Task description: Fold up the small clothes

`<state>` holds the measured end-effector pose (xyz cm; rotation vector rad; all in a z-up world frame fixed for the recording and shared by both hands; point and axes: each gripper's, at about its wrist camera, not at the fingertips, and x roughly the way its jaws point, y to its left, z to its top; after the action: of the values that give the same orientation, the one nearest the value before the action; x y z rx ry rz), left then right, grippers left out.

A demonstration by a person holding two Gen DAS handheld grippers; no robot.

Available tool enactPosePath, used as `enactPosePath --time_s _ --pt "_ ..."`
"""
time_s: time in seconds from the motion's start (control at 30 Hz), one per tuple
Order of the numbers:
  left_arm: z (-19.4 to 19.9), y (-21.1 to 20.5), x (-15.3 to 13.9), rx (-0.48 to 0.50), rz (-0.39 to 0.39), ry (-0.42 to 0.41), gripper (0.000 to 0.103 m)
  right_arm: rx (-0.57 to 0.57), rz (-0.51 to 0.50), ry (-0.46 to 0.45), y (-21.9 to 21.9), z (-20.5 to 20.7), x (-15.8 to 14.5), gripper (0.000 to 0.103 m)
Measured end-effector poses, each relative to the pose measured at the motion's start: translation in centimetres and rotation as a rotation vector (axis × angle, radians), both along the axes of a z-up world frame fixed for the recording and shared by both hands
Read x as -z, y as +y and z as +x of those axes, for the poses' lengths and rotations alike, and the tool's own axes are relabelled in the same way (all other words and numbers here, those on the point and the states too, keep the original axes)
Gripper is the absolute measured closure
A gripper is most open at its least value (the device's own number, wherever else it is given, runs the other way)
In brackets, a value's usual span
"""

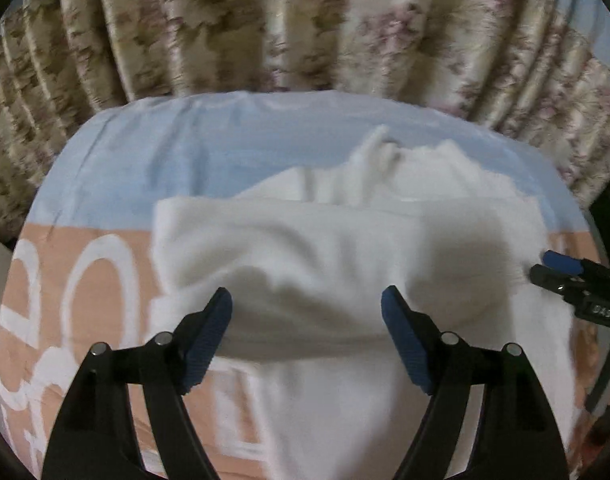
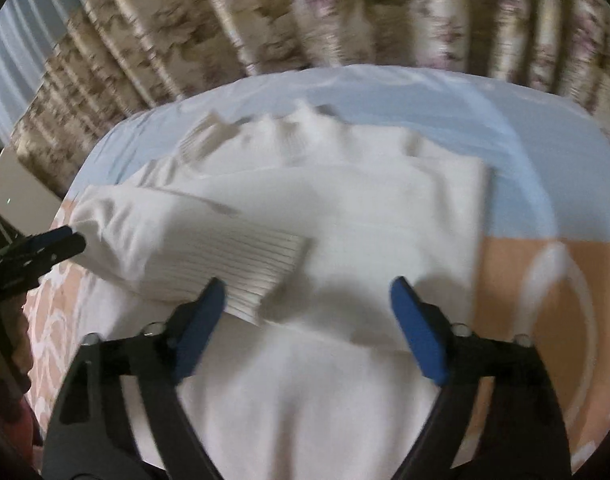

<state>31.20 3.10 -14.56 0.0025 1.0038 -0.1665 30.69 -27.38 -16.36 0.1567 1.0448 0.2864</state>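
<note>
A white sweater [image 1: 345,248] lies spread across the middle of the bed [image 1: 153,152], one ribbed sleeve cuff [image 2: 261,264] folded in over its body. The left gripper [image 1: 307,300] hangs over its near part, jaws apart, nothing between them. The right gripper [image 2: 307,292] does the same, jaws apart and empty, by the cuff. Blue sheet lies bare beyond the sweater's far edge, up to the flowered curtain [image 1: 305,20]; peach sheet shows on either side.
</note>
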Motion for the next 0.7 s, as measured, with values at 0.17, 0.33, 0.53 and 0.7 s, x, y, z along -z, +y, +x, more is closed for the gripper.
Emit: enactPosePath --time_s 0.17,0.33,0.53,0.7 --pt "0.1 1.0 1.0 0.010 -0.003 0.014 0.025 -0.011 0.003 0.084 2.4 1.3 1.5 0.067" --pt "-0.1 0.9 0.3 0.014 -0.030 -0.011 0.025 -0.022 -0.001 0.032 2.7 1.3 0.5 0.090" --pt "-0.6 2.3 -2.1 -0.013 -0.067 -0.076 0.025 0.110 -0.136 -0.175 -1.3 0.1 -3.2 0.091" --pt "1.3 2.8 -0.9 -0.017 -0.054 -0.027 0.025 0.154 -0.147 -0.058 -5.4 0.8 -1.0 0.089"
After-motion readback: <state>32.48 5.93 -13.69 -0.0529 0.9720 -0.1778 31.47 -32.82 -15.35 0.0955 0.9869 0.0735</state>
